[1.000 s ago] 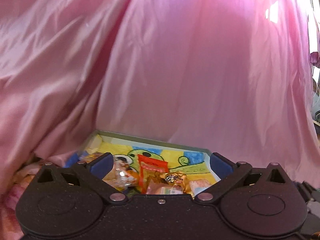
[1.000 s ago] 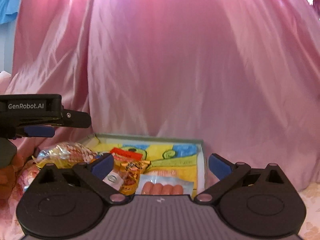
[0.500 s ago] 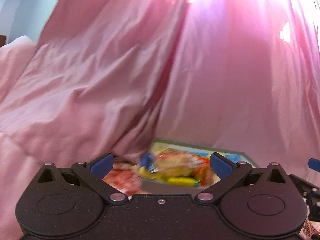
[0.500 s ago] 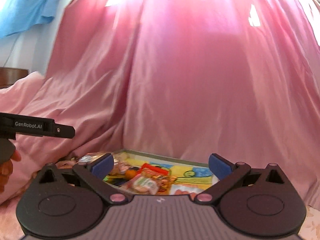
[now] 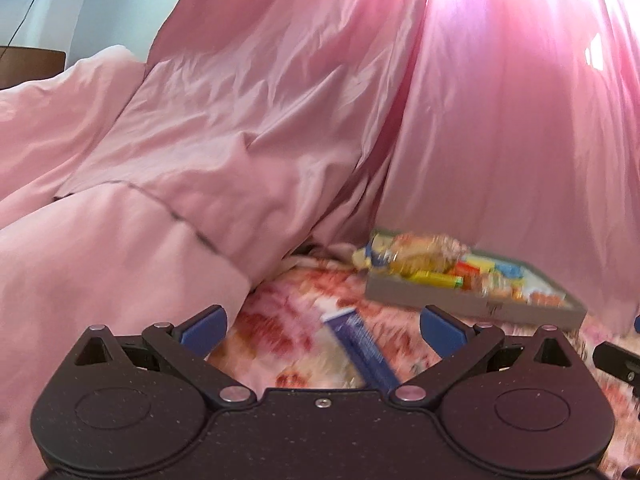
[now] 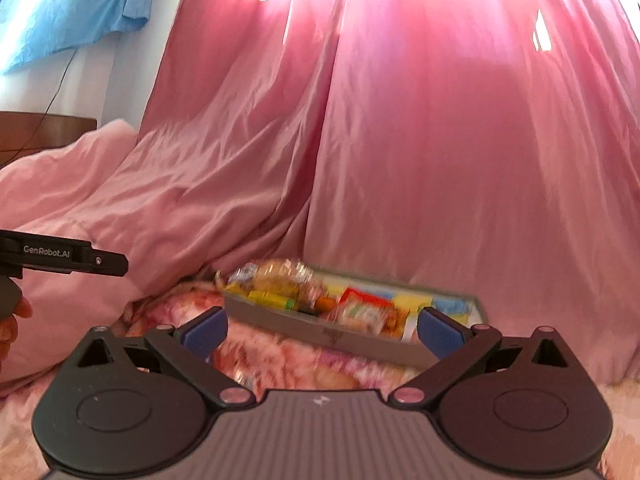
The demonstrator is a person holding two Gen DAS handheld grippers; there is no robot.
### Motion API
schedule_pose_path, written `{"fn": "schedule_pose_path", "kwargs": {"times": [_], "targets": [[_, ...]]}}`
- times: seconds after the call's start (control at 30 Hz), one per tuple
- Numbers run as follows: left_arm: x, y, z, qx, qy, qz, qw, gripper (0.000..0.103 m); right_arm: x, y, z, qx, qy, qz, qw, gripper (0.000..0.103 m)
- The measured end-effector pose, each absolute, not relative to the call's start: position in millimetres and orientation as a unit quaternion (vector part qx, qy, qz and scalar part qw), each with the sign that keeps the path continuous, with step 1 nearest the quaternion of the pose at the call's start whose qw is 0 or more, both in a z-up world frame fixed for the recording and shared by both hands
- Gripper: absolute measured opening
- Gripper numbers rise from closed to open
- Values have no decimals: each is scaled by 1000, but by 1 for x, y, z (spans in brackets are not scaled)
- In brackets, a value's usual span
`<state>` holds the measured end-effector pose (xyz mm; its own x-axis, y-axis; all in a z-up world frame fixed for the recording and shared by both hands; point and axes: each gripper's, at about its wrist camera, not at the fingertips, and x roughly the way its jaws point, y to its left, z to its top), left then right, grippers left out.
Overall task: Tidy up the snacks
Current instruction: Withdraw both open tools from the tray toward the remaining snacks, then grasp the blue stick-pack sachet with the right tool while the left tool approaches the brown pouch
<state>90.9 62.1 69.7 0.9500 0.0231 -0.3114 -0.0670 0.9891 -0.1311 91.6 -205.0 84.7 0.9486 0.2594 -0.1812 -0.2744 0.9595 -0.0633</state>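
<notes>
A grey tray (image 5: 472, 301) full of bright snack packets lies on a floral blanket; in the right wrist view the tray (image 6: 352, 336) sits just ahead. A blue snack packet (image 5: 362, 346) lies on the blanket outside the tray, between the fingers of my left gripper (image 5: 322, 324), which is open and empty. My right gripper (image 6: 320, 326) is open and empty, a short way back from the tray. The left gripper's body (image 6: 64, 258) shows at the left edge of the right wrist view.
A pink curtain (image 6: 420, 140) hangs behind the tray. A pink duvet (image 5: 120, 200) is heaped on the left. The floral blanket (image 5: 288, 320) covers the bed. A blue cloth (image 6: 80, 4) hangs on the wall at upper left.
Both grippers have pulled back and up from the tray, which now looks farther off. The left view swung left, and the blue packet on the blanket came into sight.
</notes>
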Motion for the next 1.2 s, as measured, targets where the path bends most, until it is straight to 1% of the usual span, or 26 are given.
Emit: {"fn": "schedule_pose_path", "kwargs": {"times": [0.3,0.67,1.0,1.2], "targets": [[61,67,39,-69,201,25,977,102,63,-192,60,-45,142,126,981,103],[65,65,3,-46,283,3,958,102,60,-176,30,-59,212,120,968,103],[77,63,-7,-37,294,-5,955,102,69,-167,12,-64,248,125,959,103],[104,66,-13,-44,286,-2,957,102,84,-163,2,-64,265,126,954,103]]}}
